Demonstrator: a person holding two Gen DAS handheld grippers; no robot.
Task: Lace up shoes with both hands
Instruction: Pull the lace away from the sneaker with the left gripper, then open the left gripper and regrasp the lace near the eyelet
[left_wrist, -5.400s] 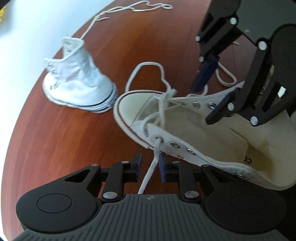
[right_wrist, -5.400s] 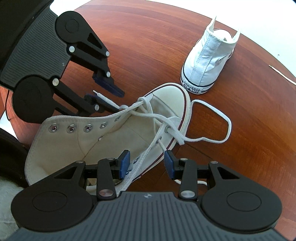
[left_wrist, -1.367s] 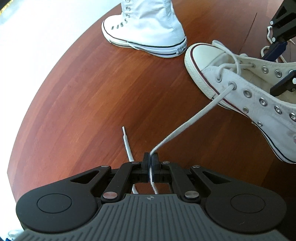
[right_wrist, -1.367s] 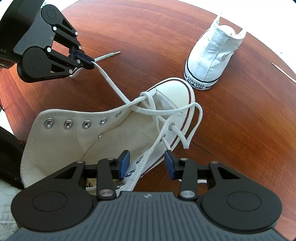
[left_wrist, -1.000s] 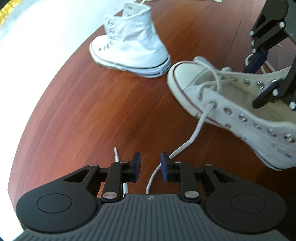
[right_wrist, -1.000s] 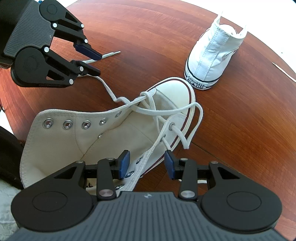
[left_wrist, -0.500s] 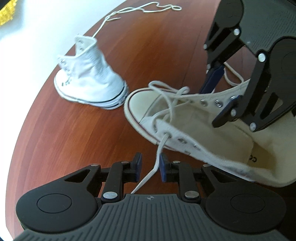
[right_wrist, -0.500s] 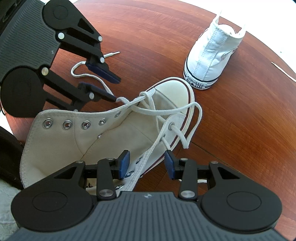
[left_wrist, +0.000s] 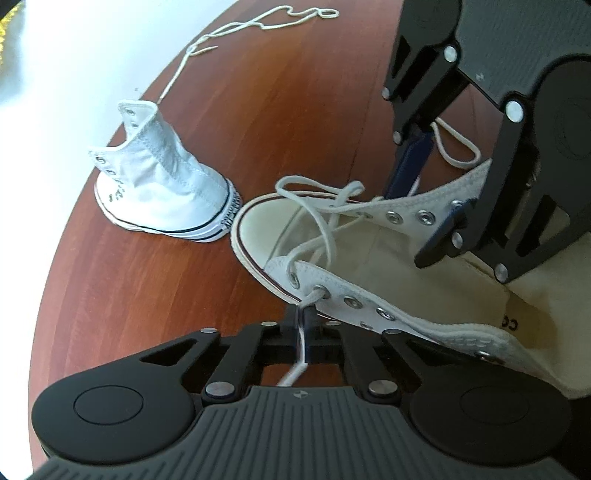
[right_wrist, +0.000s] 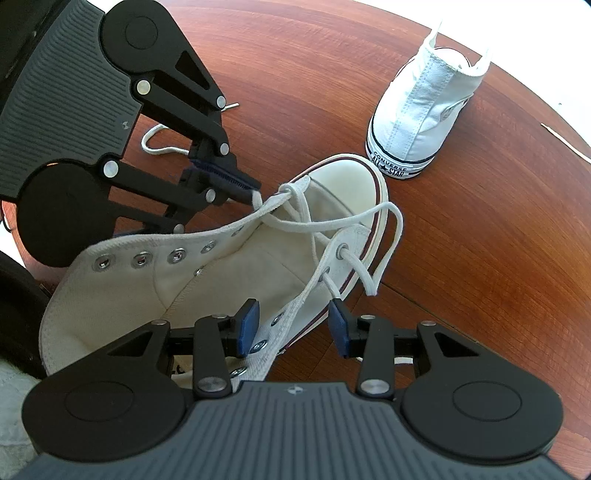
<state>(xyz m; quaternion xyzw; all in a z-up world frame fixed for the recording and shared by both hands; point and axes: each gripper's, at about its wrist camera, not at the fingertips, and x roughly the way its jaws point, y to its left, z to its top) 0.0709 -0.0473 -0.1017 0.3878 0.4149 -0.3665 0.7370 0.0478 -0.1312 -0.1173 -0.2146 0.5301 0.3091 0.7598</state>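
We see the right gripper (right_wrist: 293, 325) with jaws apart astride the eyelet edge of the cream canvas high-top shoe (right_wrist: 229, 266). The left gripper (right_wrist: 255, 192) has just closed its jaws on the white flat lace (right_wrist: 314, 225) beside the toe. A second white sneaker (right_wrist: 424, 118) stands on the reddish wooden table (right_wrist: 480, 258).

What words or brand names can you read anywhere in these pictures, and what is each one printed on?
"CONVERSE ALL STAR", with a star between the last two words: heel patch of the small white shoe, right wrist view.
"CO", the rest cut off: insole label inside the cream shoe, left wrist view.
Dark print on the small white shoe's heel in the left wrist view: too blurred to read.
Small round marks on the gripper bodies: emblems, no readable text.
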